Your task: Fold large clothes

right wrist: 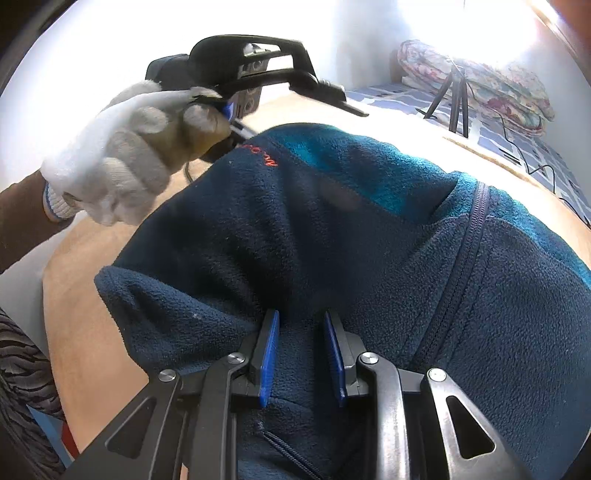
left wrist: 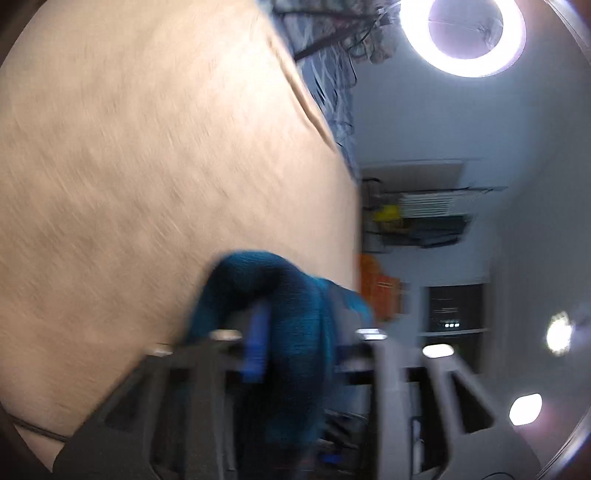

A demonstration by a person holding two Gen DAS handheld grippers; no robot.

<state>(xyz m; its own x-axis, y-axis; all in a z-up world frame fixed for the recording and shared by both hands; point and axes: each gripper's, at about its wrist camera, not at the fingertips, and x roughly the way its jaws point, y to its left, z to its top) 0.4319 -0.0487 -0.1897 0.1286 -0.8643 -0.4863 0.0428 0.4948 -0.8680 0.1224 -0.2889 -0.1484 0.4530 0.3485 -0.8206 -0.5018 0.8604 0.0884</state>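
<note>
The fleece (right wrist: 332, 229) lies bunched on the tan table (right wrist: 92, 332). The right tool (right wrist: 303, 354) pinches a fold at the fleece's near edge. The left tool (left wrist: 295, 332), held in a gloved hand (right wrist: 125, 155), grips the fleece's far edge.

Setting: domestic bedroom doubling as recording space. Evidence: bed with blue-and-white patterned sheet (right wrist: 517, 122), rolled floral quilt (right wrist: 476, 81) against white wall. Wire shelf rack (left wrist: 424, 214) holding folded household items. Tan work surface (left wrist: 147, 166) beside bed. Ring light (left wrist: 463, 35), small tripod (right wrist: 452, 98), trailing cable on sheet indicate filming setup.
</note>
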